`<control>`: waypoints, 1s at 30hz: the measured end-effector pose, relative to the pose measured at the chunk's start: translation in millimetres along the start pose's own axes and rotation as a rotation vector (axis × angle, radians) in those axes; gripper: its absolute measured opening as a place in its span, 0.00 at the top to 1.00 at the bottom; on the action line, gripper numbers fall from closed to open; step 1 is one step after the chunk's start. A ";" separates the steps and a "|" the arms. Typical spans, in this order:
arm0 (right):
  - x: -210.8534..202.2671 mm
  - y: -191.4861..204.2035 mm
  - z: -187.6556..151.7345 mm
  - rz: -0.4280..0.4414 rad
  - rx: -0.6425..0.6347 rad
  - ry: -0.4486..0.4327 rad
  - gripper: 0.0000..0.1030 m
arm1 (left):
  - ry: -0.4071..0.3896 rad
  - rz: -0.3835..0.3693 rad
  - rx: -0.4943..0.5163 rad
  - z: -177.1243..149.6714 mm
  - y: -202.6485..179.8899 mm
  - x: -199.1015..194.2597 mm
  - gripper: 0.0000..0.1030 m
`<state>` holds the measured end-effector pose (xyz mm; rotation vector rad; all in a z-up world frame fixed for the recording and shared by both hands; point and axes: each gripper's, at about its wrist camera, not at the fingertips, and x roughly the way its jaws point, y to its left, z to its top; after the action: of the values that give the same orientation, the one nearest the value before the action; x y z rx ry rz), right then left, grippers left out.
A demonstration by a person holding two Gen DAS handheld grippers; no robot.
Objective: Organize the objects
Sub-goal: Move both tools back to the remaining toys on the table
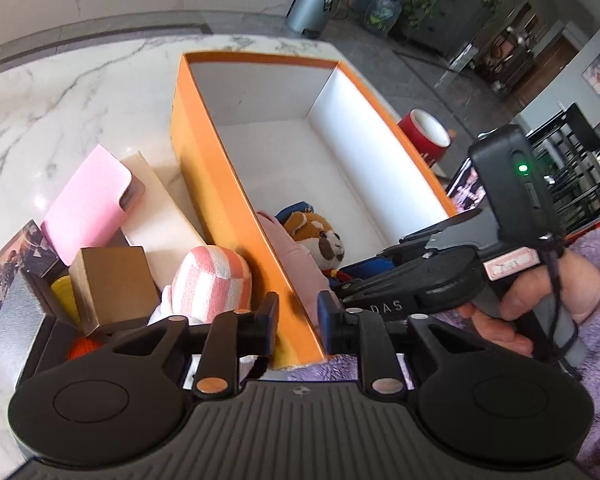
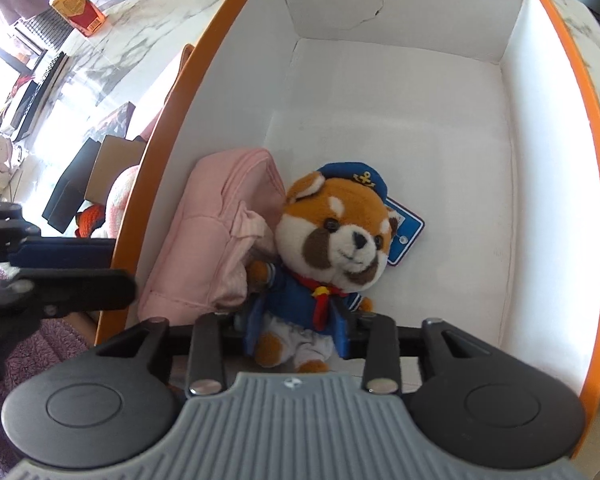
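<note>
Right gripper (image 2: 296, 328) fingers pinching plush bear (image 2: 332, 240) inside orange box (image 2: 572, 128), beside pink pouch (image 2: 220, 232). Left gripper (image 1: 298, 320) fingers slightly spread, straddling box wall, gripping nothing.

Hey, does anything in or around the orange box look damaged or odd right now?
Yes: the orange box has a jagged crack or tear in its white far inner wall, near the top. Otherwise nothing stands out.

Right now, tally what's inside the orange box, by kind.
Plush toys: 1, the sailor red panda, between the right tongs
Pink fabric pouches: 1
Total in the orange box: 2
</note>
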<state>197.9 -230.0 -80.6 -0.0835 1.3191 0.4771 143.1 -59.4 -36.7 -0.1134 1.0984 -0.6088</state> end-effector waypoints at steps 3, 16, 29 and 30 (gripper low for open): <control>-9.3 8.0 -0.1 -0.046 -0.001 -0.057 0.52 | -0.049 0.012 -0.002 -12.1 5.0 -22.3 0.72; -74.5 100.2 -21.8 0.071 -0.073 -0.374 0.43 | -0.145 0.261 0.000 -58.4 53.3 -76.1 0.69; -4.6 167.3 -37.5 -0.138 -0.088 -0.341 0.38 | -0.164 0.413 0.132 -79.1 72.5 -62.5 0.52; -1.4 168.9 -37.4 -0.156 -0.090 -0.343 0.37 | -0.171 0.427 0.150 -79.9 73.7 -61.7 0.50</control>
<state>99.2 -90.4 -54.0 -0.1705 0.9472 0.3969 85.1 50.2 -52.5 0.1932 0.8724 -0.2887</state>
